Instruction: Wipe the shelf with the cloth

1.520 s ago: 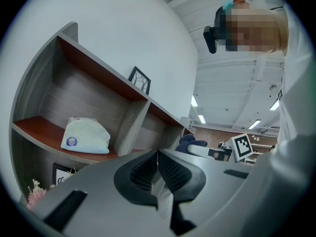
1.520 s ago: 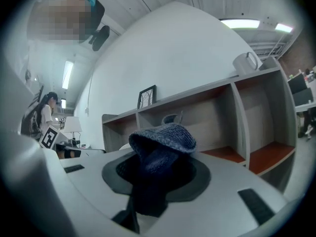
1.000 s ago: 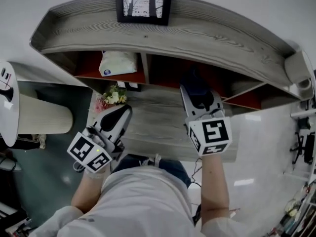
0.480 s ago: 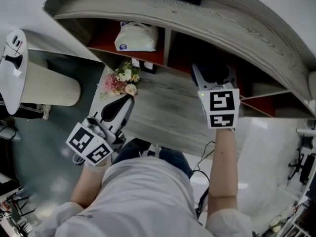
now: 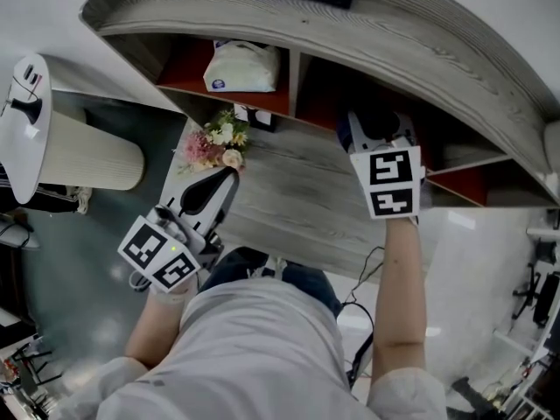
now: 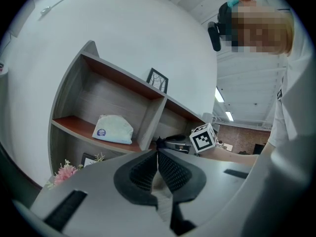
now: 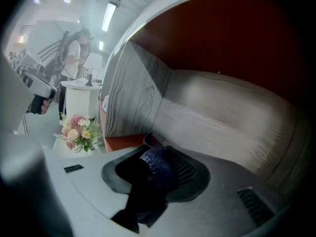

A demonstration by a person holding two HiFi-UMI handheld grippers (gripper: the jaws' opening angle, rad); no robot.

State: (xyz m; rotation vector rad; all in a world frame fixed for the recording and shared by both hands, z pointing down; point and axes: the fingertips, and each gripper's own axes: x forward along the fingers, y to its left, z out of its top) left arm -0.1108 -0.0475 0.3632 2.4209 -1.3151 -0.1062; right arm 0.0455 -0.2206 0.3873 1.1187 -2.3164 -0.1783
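Right gripper view: cloth pinched inside the right bay, wipe about to begin

We have the right gripper [image 7: 154, 149] pushed into the bay to the right of the upright divider [image 7: 136, 93]. Its jaws have just been closing and now pinch a bunched dark blue cloth [image 7: 157, 168], a tail of which hangs below the pads. Ahead of us is the grey wood back panel [image 7: 222, 117], and low at the left is a strip of the red shelf board [image 7: 122, 142]. We cannot tell whether the cloth touches that board yet.

In the head view this gripper sits under the top of the shelf [image 5: 411, 33]. The left gripper [image 5: 219, 185] hangs low over the desk [image 5: 289, 208] with its jaws pressed together on nothing. It is near the flowers [image 5: 214, 145] and well apart from the white packet [image 5: 243, 66] in the left bay.

We judge this to be the start of the wipe in this bay. Next we need to bring the cloth down flat on the board and sweep it sideways with steady pressure. The pinch must stay firm so the cloth does not slip out, and we must mind the divider and back panel.
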